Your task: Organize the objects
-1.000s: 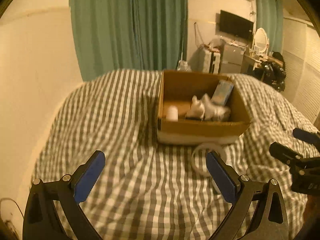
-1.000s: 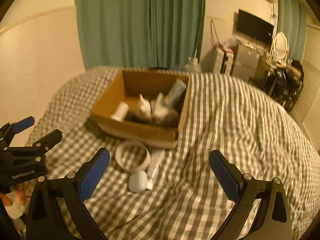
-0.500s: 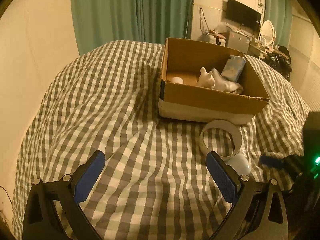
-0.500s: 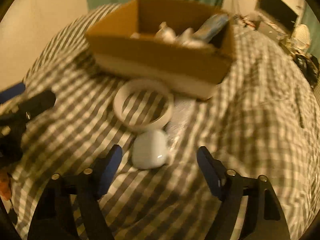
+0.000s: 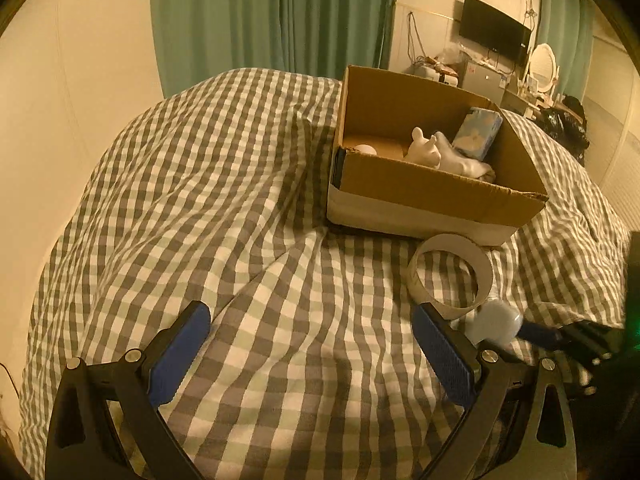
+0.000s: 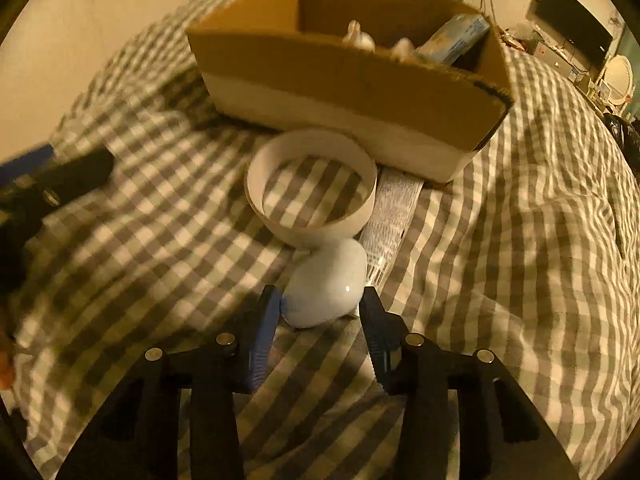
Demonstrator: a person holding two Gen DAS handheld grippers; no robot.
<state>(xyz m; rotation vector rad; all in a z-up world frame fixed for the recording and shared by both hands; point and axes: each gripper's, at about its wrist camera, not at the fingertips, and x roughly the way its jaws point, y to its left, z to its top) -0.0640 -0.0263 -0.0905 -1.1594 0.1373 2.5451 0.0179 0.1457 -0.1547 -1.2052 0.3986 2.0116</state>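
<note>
Your right gripper [image 6: 320, 304] has just been closing its jaws around the white egg-shaped case [image 6: 325, 282] on the bed [image 6: 520, 240]; the pads sit at its sides, and whether they press yet you cannot tell. Just beyond the case lies the white ring [image 6: 311, 190], with a flat printed packet [image 6: 394, 212] at its right. Farther off stands the cardboard box [image 6: 344, 80], holding a white figurine [image 5: 428, 152] and a blue pack [image 5: 478, 132]. Your left gripper [image 5: 308, 348] hangs wide open and empty over the checked cover, left of the ring.
</note>
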